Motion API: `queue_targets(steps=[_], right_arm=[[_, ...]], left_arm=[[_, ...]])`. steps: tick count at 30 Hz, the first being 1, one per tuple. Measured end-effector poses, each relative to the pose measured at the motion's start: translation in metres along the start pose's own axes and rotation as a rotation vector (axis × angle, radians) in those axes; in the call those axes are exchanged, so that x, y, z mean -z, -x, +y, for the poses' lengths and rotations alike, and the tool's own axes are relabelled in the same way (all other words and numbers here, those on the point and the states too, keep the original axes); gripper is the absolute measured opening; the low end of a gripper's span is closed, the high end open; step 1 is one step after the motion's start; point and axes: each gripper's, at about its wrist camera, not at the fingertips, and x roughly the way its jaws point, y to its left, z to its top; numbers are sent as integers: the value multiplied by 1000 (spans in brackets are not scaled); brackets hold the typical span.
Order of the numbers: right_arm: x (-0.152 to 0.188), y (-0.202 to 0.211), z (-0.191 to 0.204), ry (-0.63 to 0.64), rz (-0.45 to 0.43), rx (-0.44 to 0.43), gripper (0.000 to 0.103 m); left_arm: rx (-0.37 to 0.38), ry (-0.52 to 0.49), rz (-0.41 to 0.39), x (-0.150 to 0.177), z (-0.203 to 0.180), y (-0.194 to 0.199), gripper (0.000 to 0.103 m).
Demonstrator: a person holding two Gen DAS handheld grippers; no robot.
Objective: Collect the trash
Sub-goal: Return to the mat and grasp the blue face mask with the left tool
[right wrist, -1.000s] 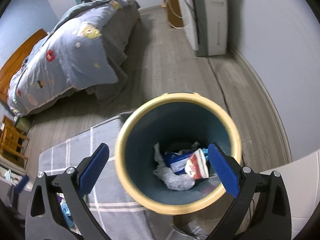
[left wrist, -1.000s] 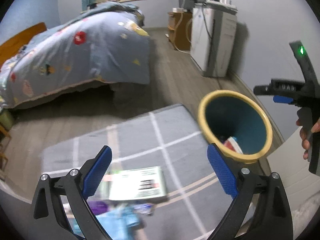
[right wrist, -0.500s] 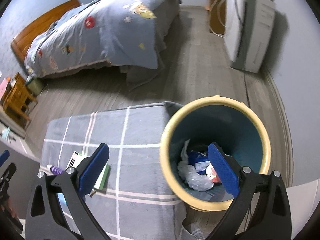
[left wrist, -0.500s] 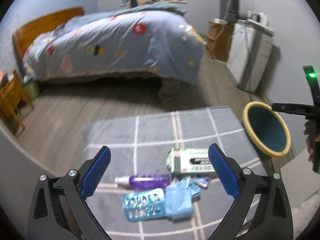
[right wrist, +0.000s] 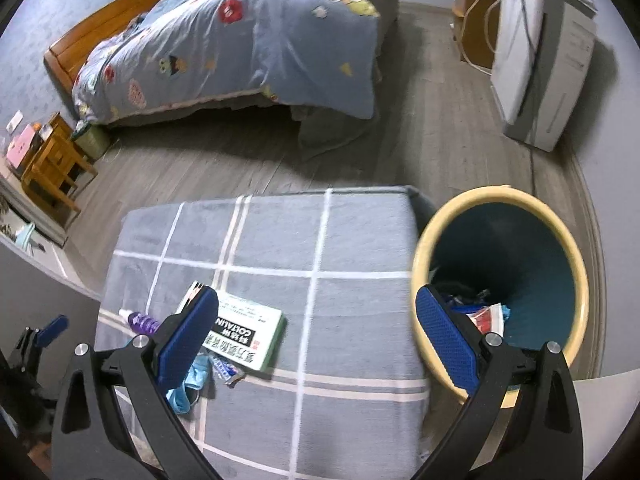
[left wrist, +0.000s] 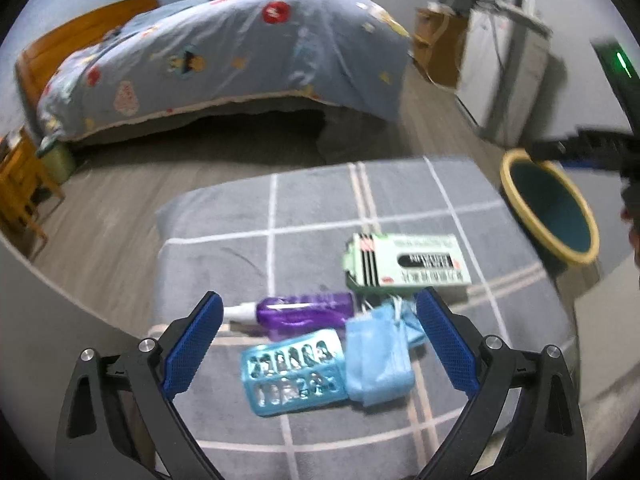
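Your left gripper [left wrist: 318, 342], jaws apart and empty, hovers over the purple bottle [left wrist: 306, 312], blister pack [left wrist: 294, 372] and blue mask [left wrist: 378, 360] bunched on the grey plaid counter [left wrist: 320, 216]; closing there risks snagging two at once, while your right gripper [right wrist: 318, 344], also agape, waits near the bin [right wrist: 560, 240].

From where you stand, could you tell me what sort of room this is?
A bedroom, most likely: a bed with a patterned blue duvet and wooden headboard, a wooden bedside stand, and wood-look flooring.

light: dim, even | shadows: soft | left view: motion-blurred | right view: sharper | edges: fisheye-warped, vignetted
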Motion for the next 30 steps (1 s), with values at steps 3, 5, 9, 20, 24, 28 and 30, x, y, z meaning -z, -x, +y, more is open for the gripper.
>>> queue_targets(steps=[3,5,9,20,24,28,30], right_arm=[[2,-6,13,57,11,24,97],[2,-9,15,72,18,26,97],[2,-15,11,61,26,21,97],[-1,-28,5,50,54,1,97],[-1,-34,11,75,68,-6,97],[-1,-40,17,87,83,-6,97],[-1,-44,22,97,95,-11,97]], left_arm=[[35,-48,27,6,-15,-11,95],[55,-72,60,12,-25,-21,94],[69,-124,118,24,-43,-41,91],[75,-160,246,32,-49,-71,24],[95,-135,178,16,-39,-46,18],[96,-124,121,1,-26,-20,17],[93,-142,90,-9,-21,-5,17]])
